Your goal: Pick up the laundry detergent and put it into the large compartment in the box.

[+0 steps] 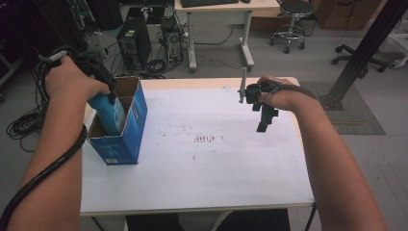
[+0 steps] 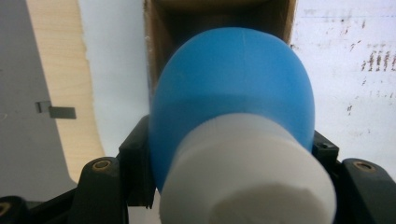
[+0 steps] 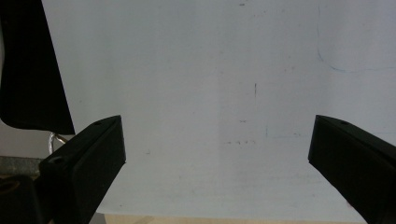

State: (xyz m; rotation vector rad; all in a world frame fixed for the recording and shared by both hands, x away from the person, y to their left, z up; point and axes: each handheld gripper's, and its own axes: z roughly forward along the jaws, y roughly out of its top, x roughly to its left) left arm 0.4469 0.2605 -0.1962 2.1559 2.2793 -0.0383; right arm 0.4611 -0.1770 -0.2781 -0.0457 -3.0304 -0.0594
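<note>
One white bench (image 1: pixel 202 173) carries the work; its surface bears faint brown scuff marks near the middle. Beyond its far edge stand a desk, a computer tower (image 1: pixel 134 42), a stool (image 1: pixel 292 19) and tangled cables on the floor. A black post (image 1: pixel 363 50) rises at the bench's right. On the bench's left end stands a blue cardboard box (image 1: pixel 130 127), top flaps open, brown inside; nothing else can be made out in it. A blue bottle (image 1: pixel 109 113) with a white cap (image 2: pixel 247 172) sits partly inside this box, long axis steeply tilted, base down into the opening and cap end toward the left gripper (image 1: pixel 103 79). The left gripper's fingers (image 2: pixel 135 158) are closed on the bottle's neck end, one at each side. Box walls surround the bottle's lower part. The right gripper (image 1: pixel 263 113) hangs over the bench's far right area, well apart from the box, fingers (image 3: pixel 93 149) spread wide with nothing between them, pointing down at bare bench.
</note>
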